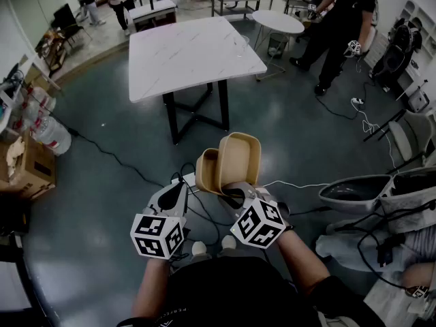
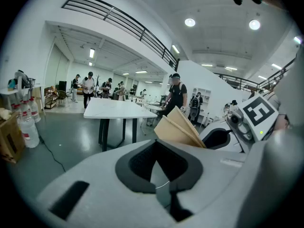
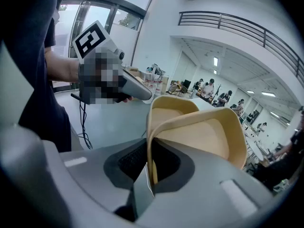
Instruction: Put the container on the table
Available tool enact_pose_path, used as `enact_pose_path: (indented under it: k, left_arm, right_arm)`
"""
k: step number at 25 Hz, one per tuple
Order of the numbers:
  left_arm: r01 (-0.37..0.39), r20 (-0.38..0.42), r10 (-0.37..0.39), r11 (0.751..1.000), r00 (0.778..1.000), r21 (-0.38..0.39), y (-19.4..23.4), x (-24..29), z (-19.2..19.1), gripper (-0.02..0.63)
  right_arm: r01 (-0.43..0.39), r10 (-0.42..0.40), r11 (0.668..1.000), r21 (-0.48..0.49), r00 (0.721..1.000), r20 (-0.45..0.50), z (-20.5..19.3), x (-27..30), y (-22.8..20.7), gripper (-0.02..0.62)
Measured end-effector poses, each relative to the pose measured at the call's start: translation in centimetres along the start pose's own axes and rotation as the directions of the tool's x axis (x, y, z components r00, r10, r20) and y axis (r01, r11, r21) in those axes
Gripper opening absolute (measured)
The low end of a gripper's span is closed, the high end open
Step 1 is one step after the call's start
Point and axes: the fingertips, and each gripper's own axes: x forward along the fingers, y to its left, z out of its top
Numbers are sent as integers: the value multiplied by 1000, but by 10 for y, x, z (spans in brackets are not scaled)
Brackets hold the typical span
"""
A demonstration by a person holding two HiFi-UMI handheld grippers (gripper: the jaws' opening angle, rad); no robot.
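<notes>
A tan hinged container [image 1: 231,161], standing half open, is held up in the air over the grey floor in front of me. My right gripper [image 1: 235,189] is shut on its lower rim; in the right gripper view the container wall [image 3: 199,137] is pinched between the jaws of the right gripper [image 3: 149,175]. My left gripper [image 1: 178,189] hangs just left of it, shut and holding nothing. In the left gripper view the container [image 2: 178,127] shows beyond the tip of the left gripper [image 2: 160,177]. The white marble table [image 1: 194,50] stands some way ahead.
A round white table [image 1: 278,21] and a person in black [image 1: 344,19] are beyond the marble table at the right. Cables [image 1: 129,165] cross the floor. A cardboard box [image 1: 27,165] and water bottles [image 1: 51,133] sit at the left, a grey seat [image 1: 354,191] at the right.
</notes>
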Motion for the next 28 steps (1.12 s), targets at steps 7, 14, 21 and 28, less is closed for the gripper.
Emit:
enact_pose_path:
  k: [7, 14, 21, 28]
  left_arm:
    - [-1, -3, 1, 1000, 1000, 19, -13, 11, 5, -6]
    - [-11, -12, 11, 1000, 1000, 26, -29, 23, -1, -6]
    - [-23, -23, 24, 999, 999, 34, -42, 32, -13, -5]
    - [-31, -16, 32, 999, 999, 43, -46, 43, -7, -5]
  right_arm:
    - [16, -16, 1000, 2, 1000, 10, -8, -9, -13, 29]
    - [6, -6, 1000, 18, 1000, 8, -32, -19, -20, 29]
    - [2, -2, 1000, 26, 1000, -9, -57, -24, -24, 29]
    - [-21, 21, 1000, 9, 1000, 2, -59, -23, -29, 29]
